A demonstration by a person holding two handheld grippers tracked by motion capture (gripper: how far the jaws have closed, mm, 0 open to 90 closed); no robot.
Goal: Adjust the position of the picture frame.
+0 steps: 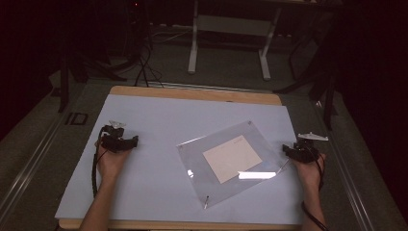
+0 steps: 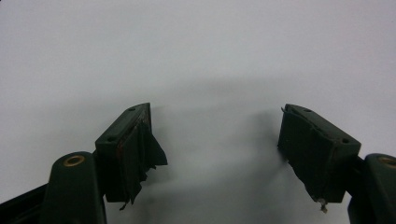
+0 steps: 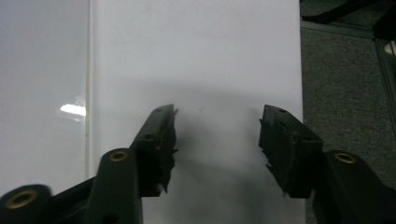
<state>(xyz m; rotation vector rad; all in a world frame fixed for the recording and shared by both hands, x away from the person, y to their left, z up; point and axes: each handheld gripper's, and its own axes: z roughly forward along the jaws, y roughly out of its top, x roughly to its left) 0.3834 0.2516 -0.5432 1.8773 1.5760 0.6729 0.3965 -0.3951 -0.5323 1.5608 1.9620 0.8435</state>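
1. While my left gripper point(image 1: 126, 142) and right gripper point(image 1: 288, 150) rest empty, jaws spread, the clear sleeve point(image 1: 230, 161) lies centre-right on the white mat point(image 1: 144, 120).
2. Inside it — a blank beige card point(image 1: 232, 158); no legible writing.

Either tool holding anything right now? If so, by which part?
Nothing is held. The left tool and the right tool both stand open over the pale mat, with nothing between their jaws. The clear sheet lies untouched.
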